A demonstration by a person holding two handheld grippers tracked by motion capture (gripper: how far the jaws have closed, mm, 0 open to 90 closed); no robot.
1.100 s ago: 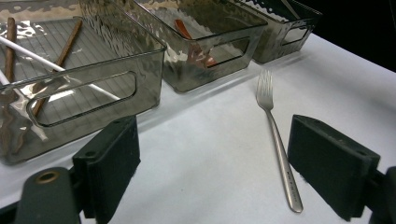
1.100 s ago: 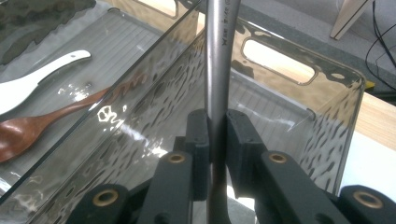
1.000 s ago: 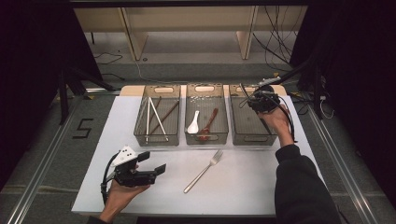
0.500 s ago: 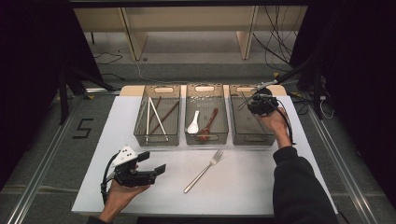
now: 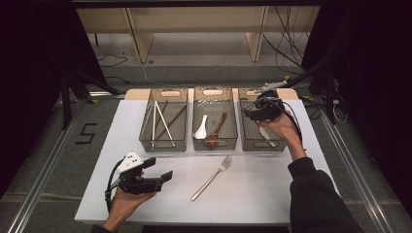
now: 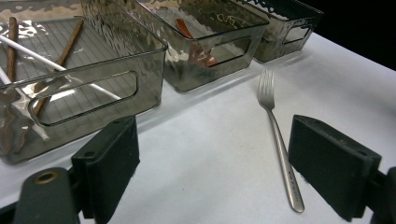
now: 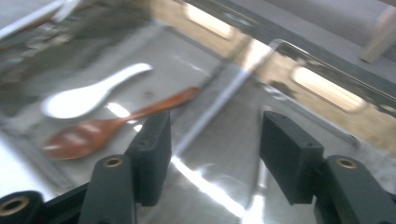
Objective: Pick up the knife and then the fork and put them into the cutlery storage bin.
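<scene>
Fork [image 5: 211, 178] lies flat on the white table [image 5: 291, 204], in front of the bins and well apart from them, tines toward the middle bin [image 5: 215, 144] and handle end toward the person. In the left gripper view it runs between the spread jaws of the left gripper [image 6: 233, 168], which hovers low just beside it and touches nothing.

Right gripper [image 7: 212, 154] hangs over the right bin [image 5: 243, 141]. Its jaws have just been opening and nothing is between them; below is only the shiny bin floor. A pale metal piece [image 5: 265, 132] lies in that bin, too small to name.

By its look the fork is thin steel: light, stiff and not fragile, but smooth and slippery, and it sits so flat that the pads have little to get under. I would take it across the narrow handle, near the middle or a little toward the neck, so it hangs level and does not swing. A grip at the far handle end would probably let the tine end droop. A grip on the tines would be uneven and might slip. The jaws should come down on either side of the handle, almost touching the table, and close squarely. A skewed pinch could flick it away

The left bin [image 5: 163, 143] holds chopsticks [image 5: 163, 124], the middle one a white spoon [image 5: 200, 130] and a wooden spoon [image 5: 216, 131]
</scene>
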